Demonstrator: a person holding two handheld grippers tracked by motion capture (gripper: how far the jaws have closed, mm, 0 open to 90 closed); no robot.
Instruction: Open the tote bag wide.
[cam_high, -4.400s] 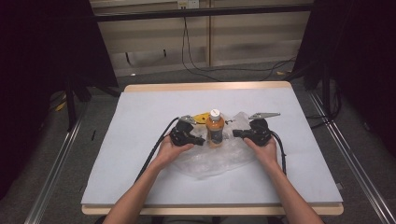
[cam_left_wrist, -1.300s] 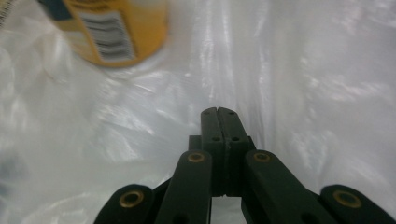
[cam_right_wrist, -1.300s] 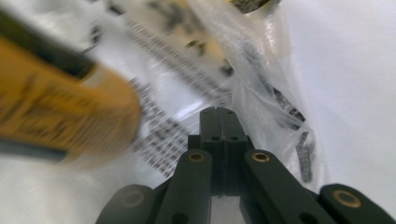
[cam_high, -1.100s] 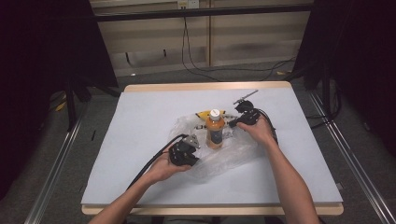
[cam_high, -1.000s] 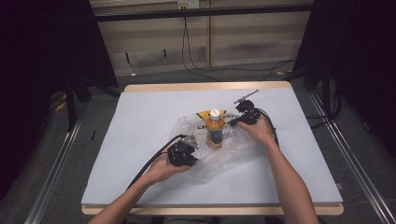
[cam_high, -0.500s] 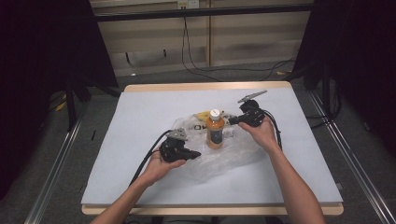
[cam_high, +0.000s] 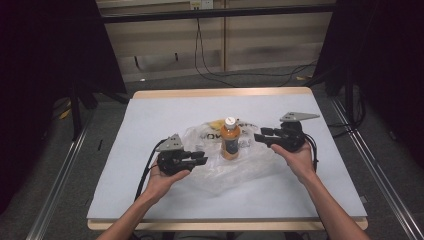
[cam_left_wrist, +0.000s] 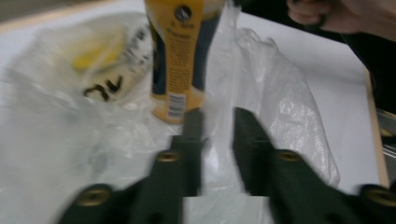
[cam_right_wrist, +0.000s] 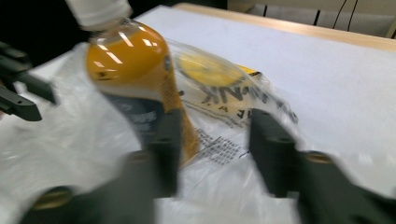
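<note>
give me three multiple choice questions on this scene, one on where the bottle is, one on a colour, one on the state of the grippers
1. Where does the bottle stand?
A. on the clear plastic bag, between the two grippers
B. on the floor beside the table
C. at the near left corner of the table

2. What colour is the bottle's cap?
A. red
B. white
C. black

3. What state are the left gripper and the right gripper in?
A. both shut on the bottle
B. left shut on the bag, right open
C. both open, holding nothing

Answers:
1. A, the high view shows it upright on the crumpled bag, with a gripper on either side.
2. B, the cap shows white above the orange drink.
3. C, each gripper view shows a gap between the jaws, with nothing clamped.
</note>
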